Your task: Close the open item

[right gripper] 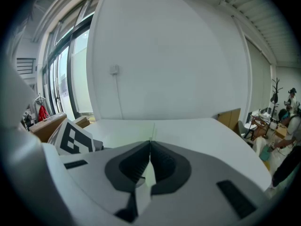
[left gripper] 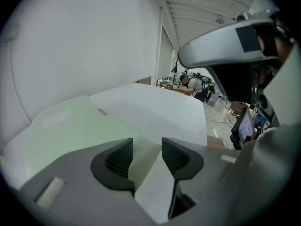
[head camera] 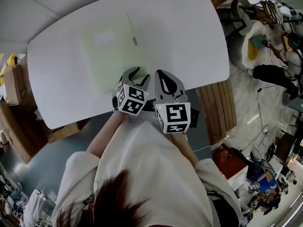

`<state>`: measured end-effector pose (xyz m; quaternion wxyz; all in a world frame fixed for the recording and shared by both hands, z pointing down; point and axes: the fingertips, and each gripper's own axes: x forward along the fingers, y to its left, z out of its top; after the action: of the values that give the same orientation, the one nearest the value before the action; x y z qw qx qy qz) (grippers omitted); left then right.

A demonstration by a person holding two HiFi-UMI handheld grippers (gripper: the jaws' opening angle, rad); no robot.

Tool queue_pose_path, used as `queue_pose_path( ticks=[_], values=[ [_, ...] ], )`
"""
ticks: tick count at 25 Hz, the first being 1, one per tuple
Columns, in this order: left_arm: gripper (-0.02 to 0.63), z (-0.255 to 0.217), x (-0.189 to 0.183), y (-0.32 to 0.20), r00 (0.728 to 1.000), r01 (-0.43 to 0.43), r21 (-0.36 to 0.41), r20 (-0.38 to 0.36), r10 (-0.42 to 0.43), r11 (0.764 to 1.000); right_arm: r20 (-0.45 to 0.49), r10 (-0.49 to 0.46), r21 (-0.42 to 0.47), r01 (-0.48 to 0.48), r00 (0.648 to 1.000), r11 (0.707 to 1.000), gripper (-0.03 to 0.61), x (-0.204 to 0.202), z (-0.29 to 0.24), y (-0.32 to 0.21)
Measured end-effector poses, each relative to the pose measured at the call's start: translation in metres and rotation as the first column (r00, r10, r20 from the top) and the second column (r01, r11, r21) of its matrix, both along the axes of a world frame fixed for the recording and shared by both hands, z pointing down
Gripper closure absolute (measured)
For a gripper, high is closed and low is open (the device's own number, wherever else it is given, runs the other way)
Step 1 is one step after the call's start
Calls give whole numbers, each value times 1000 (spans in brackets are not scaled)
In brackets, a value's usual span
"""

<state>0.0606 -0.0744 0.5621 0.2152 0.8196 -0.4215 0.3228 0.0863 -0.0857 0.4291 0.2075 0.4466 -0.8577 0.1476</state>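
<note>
A pale green folder [head camera: 111, 51] lies flat and closed on the white table [head camera: 189, 32], with a white label on its cover and a small grey tab on its right edge. My left gripper [head camera: 138, 74] hovers at the folder's near right corner. In the left gripper view its jaws [left gripper: 146, 154] stand open with nothing between them, and the folder [left gripper: 70, 126] lies just beyond. My right gripper [head camera: 165, 77] rests beside it over the table's near edge. Its jaws [right gripper: 150, 157] are shut on nothing, and the folder [right gripper: 122, 135] shows ahead to the left.
A slatted wooden bench [head camera: 218, 108] stands at the table's near right. Cardboard boxes [head camera: 14, 84] sit on the floor at the left. A chair and cluttered gear [head camera: 251, 37] fill the upper right. The person's torso is right against the table's near edge.
</note>
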Motion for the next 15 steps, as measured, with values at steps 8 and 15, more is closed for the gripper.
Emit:
queue_pose_path(
  ticks=[8,15],
  values=[
    [430,-3,-1,-1,996,40,-47,-80,-44,998,3,1,3,-1,1000,1000,569,0,-1,-1],
    [433,-4,-6,-3,994,62,-51,-88,-66,997,5,-2,3,1,1000,1000,569,-2,-2,-2]
  ],
)
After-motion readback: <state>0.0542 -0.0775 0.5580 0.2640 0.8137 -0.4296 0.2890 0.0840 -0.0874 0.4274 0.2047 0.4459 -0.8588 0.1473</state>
